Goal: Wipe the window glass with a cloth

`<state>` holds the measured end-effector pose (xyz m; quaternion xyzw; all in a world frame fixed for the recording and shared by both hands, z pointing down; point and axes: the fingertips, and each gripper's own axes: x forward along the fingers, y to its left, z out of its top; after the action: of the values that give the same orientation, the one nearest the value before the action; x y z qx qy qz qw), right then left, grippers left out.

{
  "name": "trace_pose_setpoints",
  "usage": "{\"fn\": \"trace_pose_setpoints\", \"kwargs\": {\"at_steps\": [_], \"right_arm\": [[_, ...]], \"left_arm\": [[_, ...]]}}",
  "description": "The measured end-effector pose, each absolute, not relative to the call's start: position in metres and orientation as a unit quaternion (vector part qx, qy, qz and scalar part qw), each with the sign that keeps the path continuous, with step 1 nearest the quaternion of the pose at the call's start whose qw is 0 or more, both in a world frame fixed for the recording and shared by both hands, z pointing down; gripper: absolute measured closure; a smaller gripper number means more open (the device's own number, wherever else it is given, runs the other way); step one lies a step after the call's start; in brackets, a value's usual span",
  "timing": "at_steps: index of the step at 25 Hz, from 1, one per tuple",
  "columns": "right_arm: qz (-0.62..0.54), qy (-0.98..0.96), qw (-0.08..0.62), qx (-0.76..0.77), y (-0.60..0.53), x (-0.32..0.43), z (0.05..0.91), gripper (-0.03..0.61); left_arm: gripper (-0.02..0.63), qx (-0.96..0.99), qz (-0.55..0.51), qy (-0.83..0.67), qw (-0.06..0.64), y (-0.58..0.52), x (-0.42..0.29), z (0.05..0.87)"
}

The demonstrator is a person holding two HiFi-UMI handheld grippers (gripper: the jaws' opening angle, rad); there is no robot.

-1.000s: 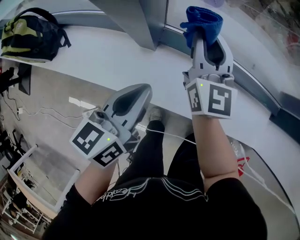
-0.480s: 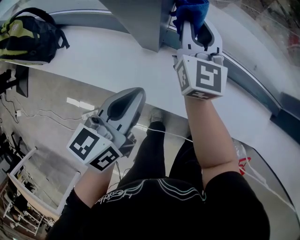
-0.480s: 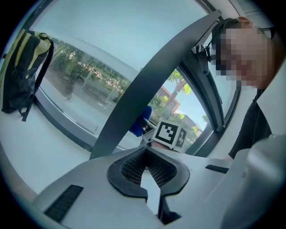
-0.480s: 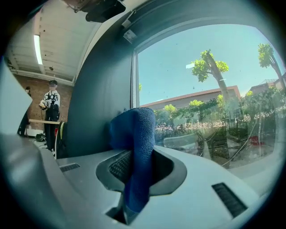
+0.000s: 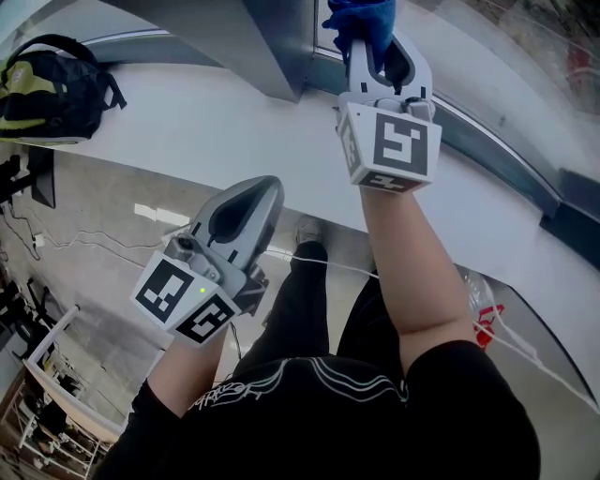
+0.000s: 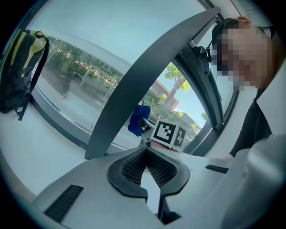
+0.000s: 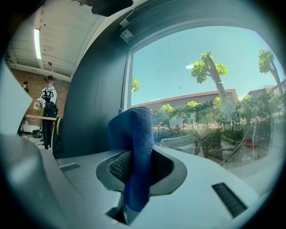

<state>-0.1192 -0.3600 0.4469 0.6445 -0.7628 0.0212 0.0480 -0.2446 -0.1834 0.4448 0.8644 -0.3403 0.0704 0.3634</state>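
A blue cloth (image 5: 361, 21) is pinched in my right gripper (image 5: 371, 39), which is raised over the white sill toward the window glass (image 5: 487, 56). In the right gripper view the cloth (image 7: 134, 143) folds over the jaws of that gripper (image 7: 134, 167), with the glass (image 7: 201, 89) just beyond; I cannot tell whether cloth and glass touch. My left gripper (image 5: 251, 195) hangs lower, short of the sill, shut with nothing in it. In the left gripper view its jaws (image 6: 145, 167) meet at the tips, and the cloth (image 6: 137, 120) shows beyond them.
A grey slanted column (image 5: 258, 47) stands just left of the cloth. A black and yellow backpack (image 5: 52, 84) lies on the white sill (image 5: 187, 112) at far left. Cables cross the floor below. A person stands far back indoors (image 7: 47, 112).
My right gripper has carried the cloth up and leftward, closer to the glass beside the column. The left gripper has barely shifted.
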Motion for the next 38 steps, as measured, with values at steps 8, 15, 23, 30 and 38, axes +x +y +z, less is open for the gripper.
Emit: {"fn": "trace_pose_setpoints", "kwargs": {"at_steps": [8,15,23,30,38], "right_arm": [[0.027,-0.744,0.044,0.667,-0.335,-0.065,0.449,0.514],[0.039,-0.717,0.033,0.695,-0.308,0.000,0.447,0.514],[0.034,-0.701,0.041,0.711,-0.272,0.081,0.449,0.514],[0.023,-0.686,0.041,0.726,-0.237,0.159,0.445,0.514],[0.009,-0.674,0.053,0.737,-0.199,0.244,0.442,0.514]], "left_arm": [[0.607,0.870,0.087,-0.328,0.358,-0.174,-0.208,0.446],[0.607,0.882,0.102,-0.294,0.355,-0.161,-0.151,0.442],[0.607,0.891,0.121,-0.261,0.352,-0.138,-0.077,0.443],[0.607,0.897,0.129,-0.237,0.351,-0.115,-0.007,0.448],[0.607,0.903,0.137,-0.213,0.348,-0.088,0.075,0.453]]}}
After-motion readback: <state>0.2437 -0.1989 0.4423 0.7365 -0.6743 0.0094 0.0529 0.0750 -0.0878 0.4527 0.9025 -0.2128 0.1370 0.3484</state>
